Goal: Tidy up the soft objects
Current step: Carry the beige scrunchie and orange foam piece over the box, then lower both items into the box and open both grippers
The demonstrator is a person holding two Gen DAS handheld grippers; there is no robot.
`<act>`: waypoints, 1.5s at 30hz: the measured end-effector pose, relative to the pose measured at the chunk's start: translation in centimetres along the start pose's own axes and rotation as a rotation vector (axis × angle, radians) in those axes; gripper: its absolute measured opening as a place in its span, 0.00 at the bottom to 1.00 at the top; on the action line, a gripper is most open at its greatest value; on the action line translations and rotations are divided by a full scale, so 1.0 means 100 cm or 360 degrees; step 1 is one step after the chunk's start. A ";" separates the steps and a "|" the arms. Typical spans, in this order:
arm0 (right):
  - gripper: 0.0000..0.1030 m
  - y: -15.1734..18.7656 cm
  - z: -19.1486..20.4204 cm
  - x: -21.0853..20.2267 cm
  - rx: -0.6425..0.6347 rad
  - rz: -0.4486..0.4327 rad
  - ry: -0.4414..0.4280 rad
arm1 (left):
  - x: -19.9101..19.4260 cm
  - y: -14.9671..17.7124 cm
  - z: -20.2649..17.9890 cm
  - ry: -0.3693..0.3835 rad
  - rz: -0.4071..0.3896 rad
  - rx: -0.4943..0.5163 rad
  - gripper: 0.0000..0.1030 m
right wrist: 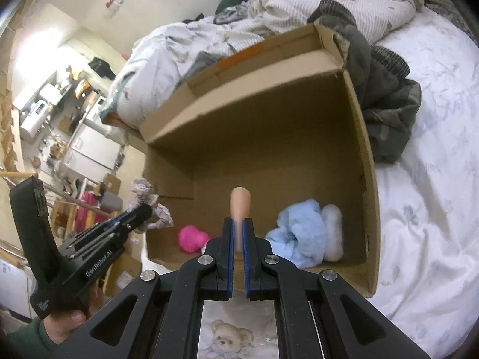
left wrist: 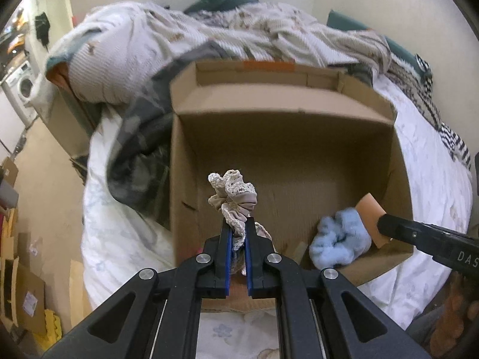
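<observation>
From the left wrist camera, the left claw (left wrist: pixel 238 229) was clenched on a beige lace-trimmed scrunchie (left wrist: pixel 233 193), which bunched up above the blue-padded fingers (left wrist: pixel 228 239) and hung over the near part of an open cardboard box (left wrist: pixel 185 161). The box sat on a bed covered by a white floral sheet (left wrist: pixel 434 185), with a rumpled striped duvet (left wrist: pixel 125 48) piled behind it and a dark grey garment (left wrist: pixel 134 149) slumped against its left wall. In the box's near right corner lay a fluffy light blue scrunchie (left wrist: pixel 339 242). The right claw (left wrist: pixel 386 226) came in from the right edge, gripping a peach-coloured soft piece (left wrist: pixel 371 215) just above the blue scrunchie.

From the right wrist camera, the right claw (right wrist: pixel 238 227) was closed on the peach piece (right wrist: pixel 240 202), which stood upright between its fingers over the box floor (right wrist: pixel 269 161). Inside the box, the light blue scrunchie (right wrist: pixel 299 230) lay against the right wall, touching a white fluffy item (right wrist: pixel 333 230) beside it, while a bright pink fluffy item (right wrist: pixel 191 237) lay well apart near the left wall. The left claw (right wrist: pixel 142 212) held the beige scrunchie (right wrist: pixel 148 199) at the box's left wall, near its top edge. A teddy bear print (right wrist: pixel 226 336) showed on the sheet below the claw.
</observation>
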State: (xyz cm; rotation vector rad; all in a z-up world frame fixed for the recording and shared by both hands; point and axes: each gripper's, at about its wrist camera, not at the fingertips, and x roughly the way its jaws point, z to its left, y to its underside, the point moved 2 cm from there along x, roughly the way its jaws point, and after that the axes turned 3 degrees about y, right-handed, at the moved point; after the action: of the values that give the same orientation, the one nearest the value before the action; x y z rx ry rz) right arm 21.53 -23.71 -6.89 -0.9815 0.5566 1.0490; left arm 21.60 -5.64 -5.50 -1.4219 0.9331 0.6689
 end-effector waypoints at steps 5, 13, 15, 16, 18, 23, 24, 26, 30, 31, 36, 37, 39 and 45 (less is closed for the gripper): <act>0.07 0.004 -0.001 0.017 -0.0032 0.0067 0.0048 | 0.012 0.002 0.002 0.0056 0.0046 -0.0026 0.07; 0.07 0.004 -0.004 0.025 -0.0030 0.0109 0.0048 | 0.020 -0.001 0.004 0.0127 0.0103 -0.0070 0.08; 0.07 0.003 -0.007 0.027 -0.0014 0.0118 0.0058 | 0.023 0.000 0.003 0.0151 0.0140 -0.0081 0.12; 0.07 0.003 -0.008 0.027 -0.0006 0.0120 0.0061 | 0.024 0.001 0.002 0.0156 0.0155 -0.0086 0.18; 0.07 0.004 -0.010 0.028 0.0003 0.0126 0.0078 | 0.026 0.003 -0.001 0.0145 0.0176 -0.0081 0.34; 0.07 0.006 -0.014 0.029 0.0017 0.0137 0.0108 | 0.021 0.006 -0.007 0.0088 0.0126 -0.0025 0.64; 0.07 0.006 -0.014 0.028 0.0018 0.0134 0.0110 | 0.021 0.007 -0.008 0.0084 0.0124 -0.0015 0.64; 0.07 0.006 -0.014 0.028 0.0011 0.0131 0.0116 | 0.021 0.007 -0.009 0.0067 0.0123 -0.0002 0.64; 0.07 0.006 -0.011 0.032 -0.0007 0.0144 0.0127 | 0.023 0.009 -0.006 0.0064 0.0133 -0.0026 0.64; 0.07 0.006 -0.011 0.032 -0.0010 0.0147 0.0128 | 0.023 0.009 -0.005 0.0059 0.0135 -0.0031 0.64; 0.07 0.004 -0.009 0.034 -0.0012 0.0146 0.0132 | 0.025 0.010 -0.003 0.0031 0.0142 -0.0037 0.65; 0.07 0.004 -0.009 0.034 -0.0009 0.0145 0.0133 | 0.025 0.011 -0.003 0.0027 0.0144 -0.0039 0.64; 0.08 0.003 -0.010 0.032 0.0002 0.0132 0.0125 | 0.026 0.011 -0.002 0.0028 0.0147 -0.0044 0.64; 0.50 0.001 -0.013 0.029 0.0037 0.0098 0.0137 | 0.026 0.011 -0.001 0.0008 0.0146 -0.0044 0.65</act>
State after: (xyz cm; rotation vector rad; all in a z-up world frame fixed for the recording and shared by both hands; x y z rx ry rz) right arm 22.77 -23.53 -9.78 -0.9980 0.6718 1.0564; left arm 21.97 -6.05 -8.29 -1.4123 1.0013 0.7495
